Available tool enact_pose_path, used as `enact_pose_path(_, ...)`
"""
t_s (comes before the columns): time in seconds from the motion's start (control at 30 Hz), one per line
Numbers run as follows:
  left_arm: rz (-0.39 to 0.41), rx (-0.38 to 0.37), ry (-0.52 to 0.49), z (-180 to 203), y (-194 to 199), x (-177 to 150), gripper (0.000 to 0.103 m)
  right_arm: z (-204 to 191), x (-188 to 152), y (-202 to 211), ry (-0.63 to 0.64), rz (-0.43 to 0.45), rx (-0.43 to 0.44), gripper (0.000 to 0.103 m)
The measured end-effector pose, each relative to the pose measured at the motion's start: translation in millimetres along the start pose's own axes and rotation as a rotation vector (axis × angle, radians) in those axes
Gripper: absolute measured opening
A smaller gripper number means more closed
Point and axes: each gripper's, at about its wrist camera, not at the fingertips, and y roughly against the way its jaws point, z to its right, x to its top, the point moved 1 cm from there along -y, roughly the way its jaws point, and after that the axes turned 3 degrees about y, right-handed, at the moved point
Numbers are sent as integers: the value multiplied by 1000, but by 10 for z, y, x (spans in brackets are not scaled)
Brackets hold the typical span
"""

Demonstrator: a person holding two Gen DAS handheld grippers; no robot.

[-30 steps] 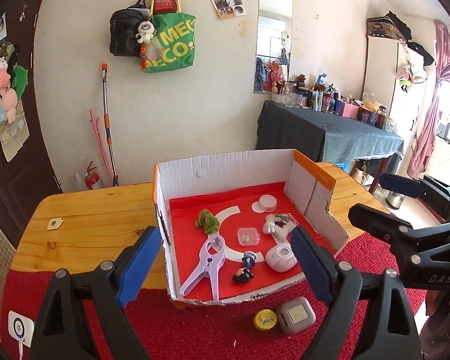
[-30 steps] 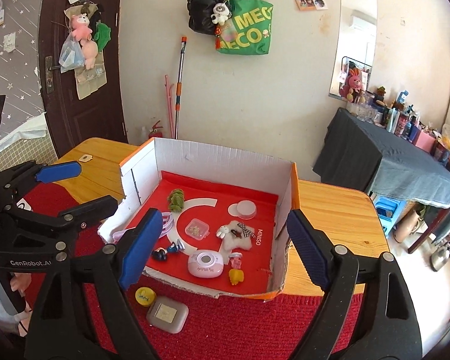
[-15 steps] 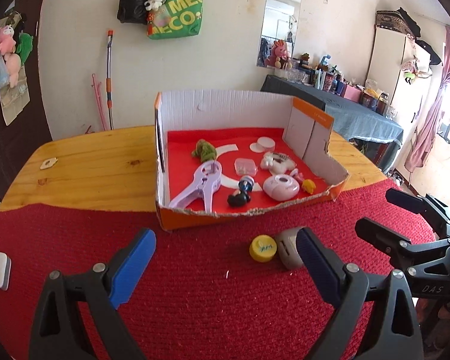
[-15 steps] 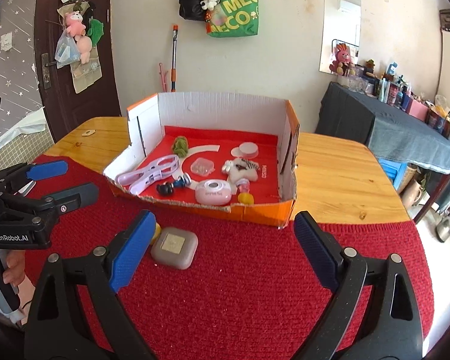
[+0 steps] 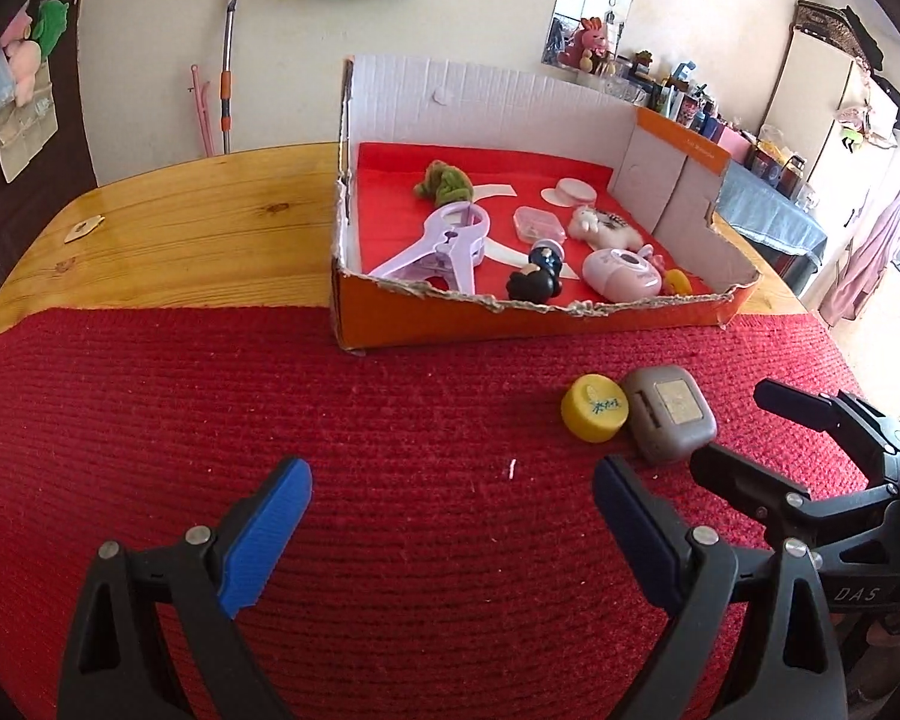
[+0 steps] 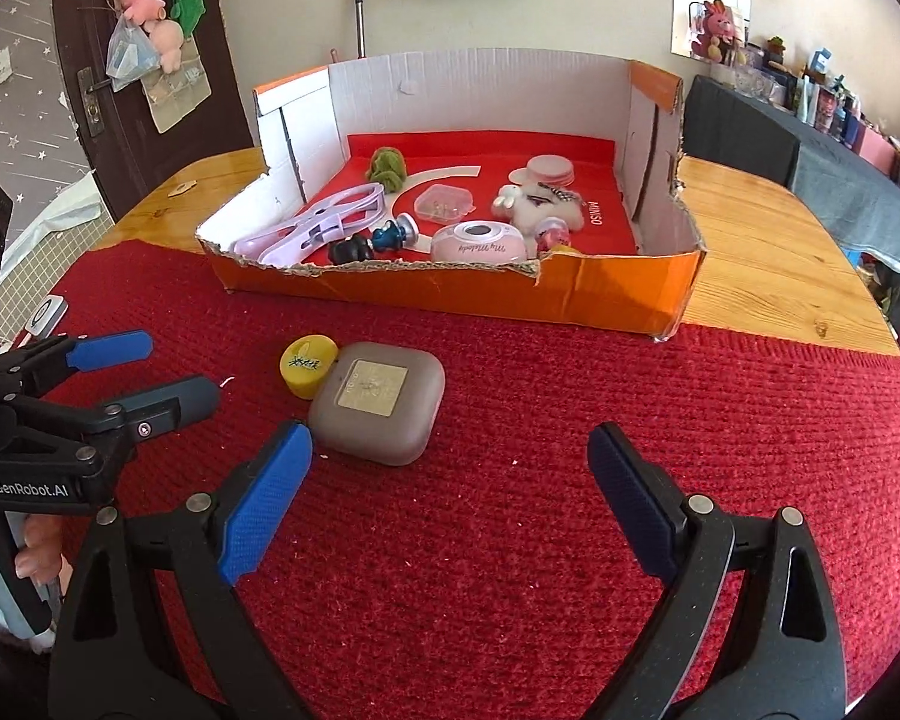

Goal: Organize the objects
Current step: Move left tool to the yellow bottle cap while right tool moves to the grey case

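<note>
While both grippers are hanging over the red mat (image 6: 510,540) with nothing between their blue pads, the left gripper (image 5: 450,510) is sitting at the lower middle of its own view with fingers spread wide, and the right gripper (image 6: 450,474) is standing just as wide at the bottom of its frame. Going left to right in the right wrist view, the yellow cap (image 6: 308,363) is lying at centre left, touching the grey case (image 6: 377,402) just beside it, both on the mat in front of the orange box (image 6: 600,294), which is already holding a lilac clip (image 6: 318,222), a pink round gadget (image 6: 477,242) and a small plush (image 6: 540,204). I am judging the cap light, stiff and a little slick, best pinched across its rim; the case looks rigid with rounded, smooth corners, so gripping its flat opposite sides is seeming safest. Only the right wrist view is showing a hand (image 6: 36,546) on the left tool's handle at the lower left edge; only the left wrist view is showing the wardrobe (image 5: 810,96) at upper right.
</note>
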Motion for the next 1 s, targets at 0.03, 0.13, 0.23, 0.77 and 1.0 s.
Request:
enact_pose_path(0.03,-2,4,1,-17,0,3,97,-23,14,-21,5,-8,5,94)
enact_pose_path(0.13,-4,6,5,-67,3,14,97,-112,50,-109,42,-38,0,94)
enact_pose_path(0.23,-9,7,0,-88,4,18,97,-158,66,-197,59,-66,-16,94)
enact_pose_path(0.77,-62,-48,-100,206,-199,95,99,364,40,-135,10,-83,-50,94)
enact_pose_path(1.0,-70,-45,-156,339,-294,177,95,310,114,-139,164,-77,14,94)
